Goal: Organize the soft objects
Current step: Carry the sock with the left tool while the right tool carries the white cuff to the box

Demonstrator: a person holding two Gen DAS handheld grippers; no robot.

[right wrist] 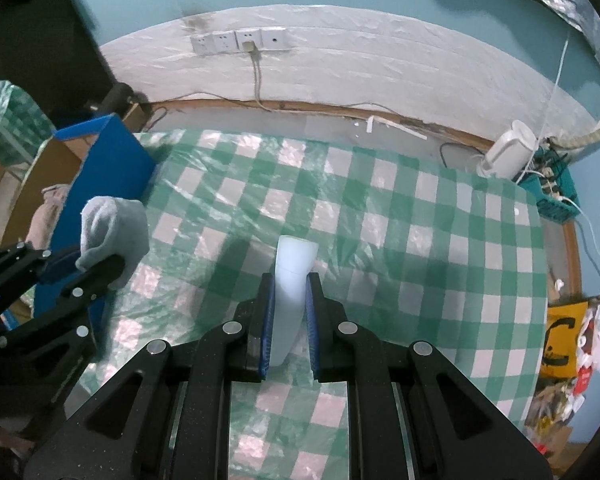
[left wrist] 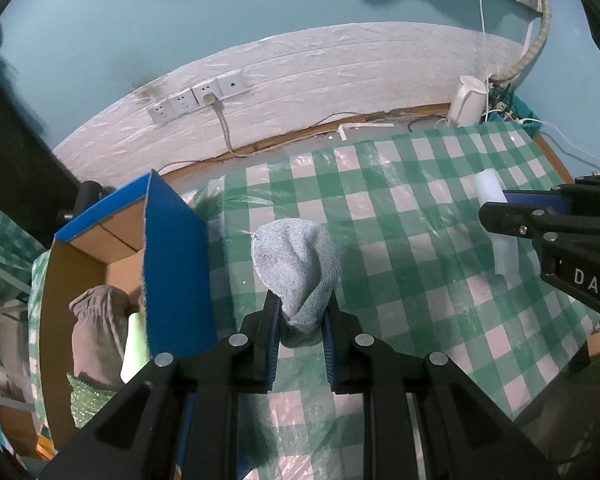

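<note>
My left gripper [left wrist: 300, 300] is shut on a light blue-grey knitted cloth [left wrist: 296, 256], held above the green checked table next to the blue cardboard box [left wrist: 176, 264]. The cloth also shows in the right wrist view [right wrist: 114, 228], in the left gripper [right wrist: 88, 268]. My right gripper [right wrist: 291, 284] is shut on a white foam piece [right wrist: 292, 280], held over the table's middle. The foam piece also shows at the right of the left wrist view [left wrist: 492, 200], with the right gripper [left wrist: 496, 208].
The box stands open at the table's left edge and holds a grey cloth bundle [left wrist: 96, 332], a pale green item [left wrist: 134, 348] and a green sparkly item [left wrist: 88, 396]. A white kettle [right wrist: 508, 156] and a teal basket of cables [right wrist: 556, 192] stand at the far right. Wall sockets [right wrist: 240, 42] lie behind.
</note>
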